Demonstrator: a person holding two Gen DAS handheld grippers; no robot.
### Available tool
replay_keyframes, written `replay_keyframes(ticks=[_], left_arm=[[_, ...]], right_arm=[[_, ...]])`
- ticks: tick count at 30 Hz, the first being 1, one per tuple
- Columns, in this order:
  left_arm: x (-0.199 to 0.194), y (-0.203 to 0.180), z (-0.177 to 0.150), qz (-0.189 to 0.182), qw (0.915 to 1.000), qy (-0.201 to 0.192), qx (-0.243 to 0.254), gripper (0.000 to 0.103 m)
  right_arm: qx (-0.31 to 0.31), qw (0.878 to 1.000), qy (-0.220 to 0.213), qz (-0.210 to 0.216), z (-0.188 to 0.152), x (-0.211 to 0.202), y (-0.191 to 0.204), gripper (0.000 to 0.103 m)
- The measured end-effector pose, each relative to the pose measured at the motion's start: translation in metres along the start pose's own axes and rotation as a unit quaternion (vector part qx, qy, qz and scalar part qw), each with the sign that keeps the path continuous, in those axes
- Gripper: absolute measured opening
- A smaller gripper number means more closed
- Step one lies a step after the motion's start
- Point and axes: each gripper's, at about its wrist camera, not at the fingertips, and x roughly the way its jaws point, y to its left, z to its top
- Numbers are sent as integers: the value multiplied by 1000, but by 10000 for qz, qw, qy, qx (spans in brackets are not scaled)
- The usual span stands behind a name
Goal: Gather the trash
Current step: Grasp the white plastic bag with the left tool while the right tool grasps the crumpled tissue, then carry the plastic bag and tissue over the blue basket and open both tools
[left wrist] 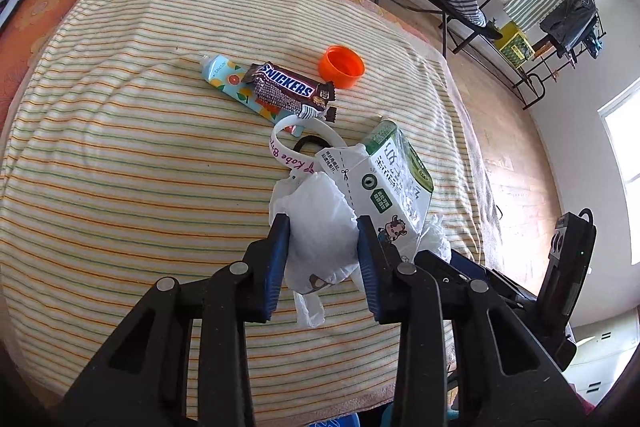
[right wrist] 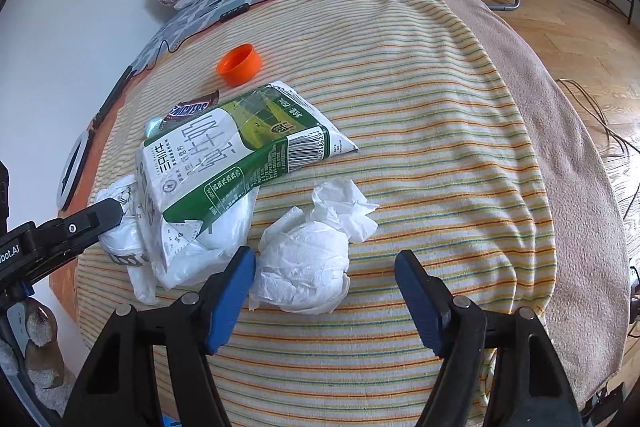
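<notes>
White plastic bag (left wrist: pixel 320 227) bunched between the blue pads (left wrist: pixel 276 263) of the left claw (left wrist: pixel 322 259), clenched on it, with a flattened green-and-white milk carton (right wrist: pixel 228 155) lying partly on the bag on the striped blanket (right wrist: pixel 440 107). Crumpled white tissue (right wrist: pixel 308 259) just ahead of the right claw (right wrist: pixel 324 295), released, jaws standing wide: left pad (right wrist: pixel 232 291) touching the wad, right pad well clear of it.

Best done by centring the right claw over the wad, pressing both pads down to the blanket, then closing slowly to gather the loose upper flap too. Worth keeping the left grip firm and lifting the bag mouth clear of the carton. Still to collect farther back: orange cap (left wrist: pixel 342 67), Snickers wrapper (left wrist: pixel 288 91), printed tube (left wrist: pixel 228 79), white wristband (left wrist: pixel 292 151).
</notes>
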Motion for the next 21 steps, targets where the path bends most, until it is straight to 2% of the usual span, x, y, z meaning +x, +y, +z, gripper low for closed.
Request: replay_keyframes(ticks=[3,5,6,13,21], left_arm=[[-9,1,2,43,9999,-113,44,32],[-14,4,2,60,9998,-171,47,32],[-17,5,2,81,9998,-198,56,32],[-39,20,-3,309,9986,-388,156,31],[-73,39,-13,397,9971,-628,178,31]], right_arm=[[25,10000,2,61,1,1,-1,58],[57,9999,7,135,2,1,-1,47],[71,9998,14,191,2,1,-1,38],[-64,9995,-145,279,-4,-10,6,28],[-331,9978,-486,299,-15,-42,20,28]])
